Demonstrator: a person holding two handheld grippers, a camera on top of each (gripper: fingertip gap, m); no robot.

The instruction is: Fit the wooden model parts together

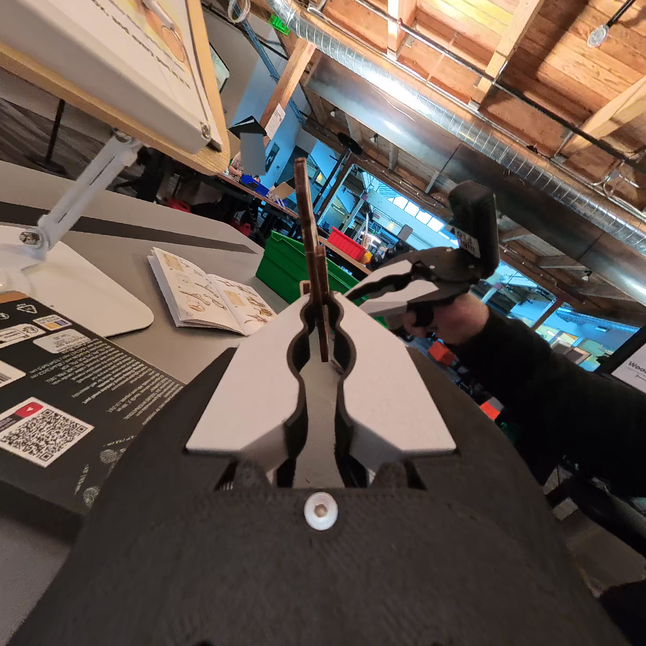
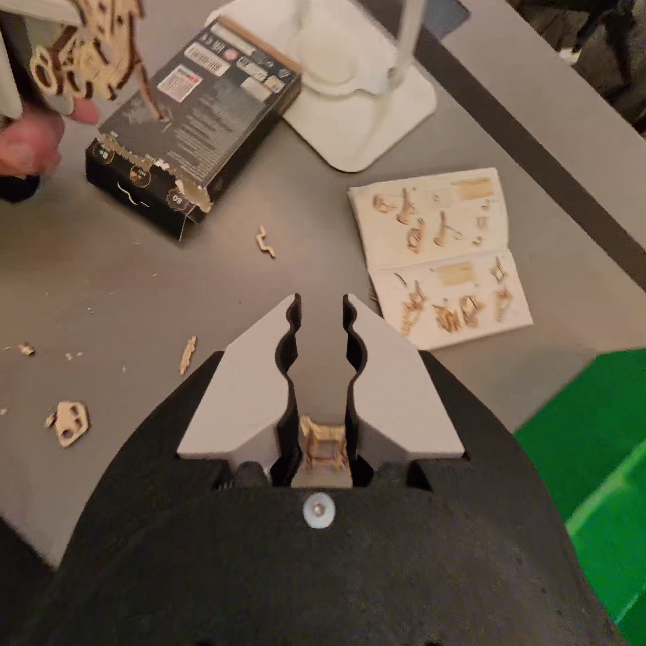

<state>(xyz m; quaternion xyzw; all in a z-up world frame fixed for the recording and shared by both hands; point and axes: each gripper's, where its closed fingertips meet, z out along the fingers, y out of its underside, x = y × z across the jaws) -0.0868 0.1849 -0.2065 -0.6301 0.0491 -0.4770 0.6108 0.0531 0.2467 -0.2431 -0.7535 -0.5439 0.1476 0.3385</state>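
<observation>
My left gripper (image 1: 318, 297) is shut on a flat wooden model piece (image 1: 307, 216), seen edge-on and sticking up past the fingertips. The same model (image 2: 87, 52) shows at the top left of the right wrist view as a pale laser-cut assembly held above the table, with a hand (image 2: 28, 146) below it. My right gripper (image 2: 321, 299) is open over the grey table (image 2: 140, 279). It also shows in the left wrist view (image 1: 354, 301), just right of the model. A small wooden part (image 2: 323, 445) shows low between its finger bases; whether they touch it I cannot tell.
Loose wooden pieces (image 2: 265, 241) (image 2: 188, 354) (image 2: 71, 423) and chips lie on the table. A torn black box (image 2: 195, 115), an open instruction booklet (image 2: 440, 255) and a white stand base (image 2: 360, 105) sit farther out. A green bin (image 2: 594, 454) is at the right. Tip to tip, the grippers are about 15 centimeters apart.
</observation>
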